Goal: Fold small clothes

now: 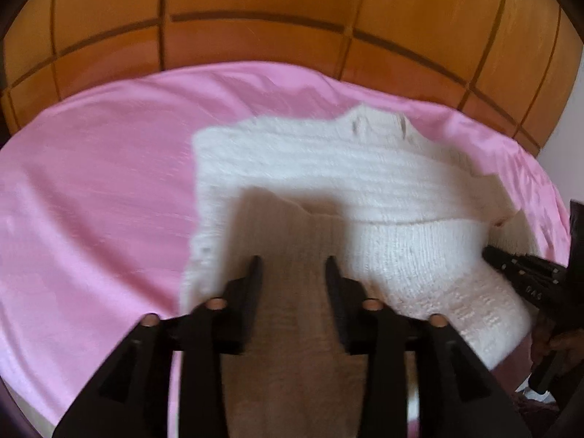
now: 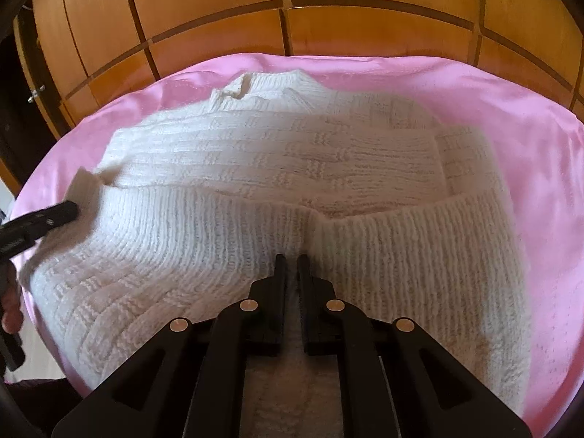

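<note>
right wrist: sweater (image 2: 277, 168) between hand-held gripper (image 2: 291, 261)

Chunky ribbed knit sweater (image 2: 255, 168); seemingly satiny pink sheet (image 2: 511, 116); glossy wood headboard (image 2: 219, 7)

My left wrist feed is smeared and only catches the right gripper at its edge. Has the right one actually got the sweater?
Observer: Yes. In the right wrist view the right gripper is shut on the ribbed hem of the white sweater, with knit pinched between its fingers.
Operator: Is the sweater's right side hanging off the bed?
Observer: No. Its right edge lies on the pink sheet, and bare sheet shows beyond it.
Operator: Where does my left gripper sit on the hem?
Observer: The left gripper is at the hem's left corner, and a flap of knit is raised just above its tip.
</note>
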The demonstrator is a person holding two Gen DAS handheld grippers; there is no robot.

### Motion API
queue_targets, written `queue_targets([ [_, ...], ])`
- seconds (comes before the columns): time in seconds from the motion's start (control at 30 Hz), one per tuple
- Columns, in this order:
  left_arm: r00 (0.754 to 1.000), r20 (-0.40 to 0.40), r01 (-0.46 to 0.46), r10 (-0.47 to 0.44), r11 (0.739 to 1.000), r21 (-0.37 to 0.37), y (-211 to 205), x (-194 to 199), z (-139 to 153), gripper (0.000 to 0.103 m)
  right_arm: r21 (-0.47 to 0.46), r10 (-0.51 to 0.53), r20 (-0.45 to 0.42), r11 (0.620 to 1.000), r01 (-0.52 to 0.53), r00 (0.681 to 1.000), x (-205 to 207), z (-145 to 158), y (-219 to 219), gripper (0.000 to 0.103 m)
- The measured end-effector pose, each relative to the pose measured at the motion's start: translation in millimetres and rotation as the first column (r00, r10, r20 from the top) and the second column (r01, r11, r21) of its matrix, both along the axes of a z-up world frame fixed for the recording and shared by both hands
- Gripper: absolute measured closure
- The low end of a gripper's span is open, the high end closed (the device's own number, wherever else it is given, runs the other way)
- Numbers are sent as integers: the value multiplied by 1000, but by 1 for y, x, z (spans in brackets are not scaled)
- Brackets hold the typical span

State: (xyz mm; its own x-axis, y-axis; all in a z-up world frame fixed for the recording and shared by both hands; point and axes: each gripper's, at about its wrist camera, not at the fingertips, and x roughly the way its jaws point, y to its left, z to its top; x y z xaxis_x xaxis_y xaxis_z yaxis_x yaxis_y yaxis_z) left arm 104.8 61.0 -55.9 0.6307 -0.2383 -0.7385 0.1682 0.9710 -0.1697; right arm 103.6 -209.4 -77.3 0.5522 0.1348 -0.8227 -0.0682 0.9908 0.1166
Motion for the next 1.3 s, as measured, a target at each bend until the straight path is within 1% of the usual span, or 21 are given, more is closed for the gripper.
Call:
queue_targets([
  [0.07, 1000, 19, -19, 19, 1000, 21, 7, -2, 5, 52, 3, -3, 2, 1000, 3, 1000, 0, 0, 0, 98],
  [0.13, 999, 33, -28, 26, 998, 48, 12, -3, 8, 46, 6, -6, 3, 1000, 6, 1000, -1, 0, 0, 98],
  [0.23, 1000, 18, -3, 2, 998, 56, 17, 2, 6, 44, 10, -9, 3, 1000, 9, 1000, -2, 0, 0, 98],
  [0.3, 1000, 6, 29, -29, 998, 64, 17, 7, 4, 44, 9, -10, 0, 1000, 10, 1000, -2, 0, 0, 98],
  [0.47, 997, -12, 77, -77, 994, 77, 13, 17, -2, 44, 3, -7, -8, 1000, 7, 1000, 0, 2, 1, 98],
  [0.73, 994, -27, 105, -103, 991, 82, 10, 23, -7, 45, -5, -3, -19, 1000, 3, 1000, 2, 2, 2, 97],
  [0.8, 994, -33, 108, -105, 991, 81, 10, 24, -9, 48, -5, -4, -22, 1000, 4, 1000, 2, 3, 3, 97],
  [0.87, 993, -46, 111, -107, 990, 82, 10, 26, -12, 53, -4, -3, -23, 1000, 3, 1000, 2, 3, 2, 97],
  [1.0, 993, -58, 111, -108, 991, 69, 12, 29, -16, 55, 0, -3, -27, 1000, 3, 1000, 2, 3, 2, 97],
  [1.1, 991, -70, 120, -115, 991, 66, 11, 32, -18, 62, 2, -1, -34, 1000, 1, 999, 2, 5, 1, 97],
  [1.13, 990, -76, 123, -118, 990, 65, 11, 32, -19, 65, 5, -2, -37, 1000, 3, 999, 2, 6, 1, 95],
  [1.17, 989, -82, 126, -120, 990, 63, 11, 33, -20, 65, 13, 0, -42, 1000, 1, 999, 2, 8, 0, 87],
  [1.2, 989, -87, 127, -121, 990, 61, 11, 34, -20, 66, 24, 3, -44, 1000, -2, 999, 2, 10, -1, 84],
  [1.23, 988, -89, 130, -125, 990, 60, 10, 35, -21, 70, 33, 3, -43, 999, -2, 999, 1, 13, -2, 79],
  [1.27, 988, -91, 134, -129, 989, 60, 10, 35, -21, 73, 48, 4, -39, 999, -2, 999, -1, 18, -4, 69],
  [1.3, 987, -92, 140, -134, 988, 63, 8, 36, -21, 75, 64, 3, -32, 998, -1, 999, -3, 22, -6, 62],
])
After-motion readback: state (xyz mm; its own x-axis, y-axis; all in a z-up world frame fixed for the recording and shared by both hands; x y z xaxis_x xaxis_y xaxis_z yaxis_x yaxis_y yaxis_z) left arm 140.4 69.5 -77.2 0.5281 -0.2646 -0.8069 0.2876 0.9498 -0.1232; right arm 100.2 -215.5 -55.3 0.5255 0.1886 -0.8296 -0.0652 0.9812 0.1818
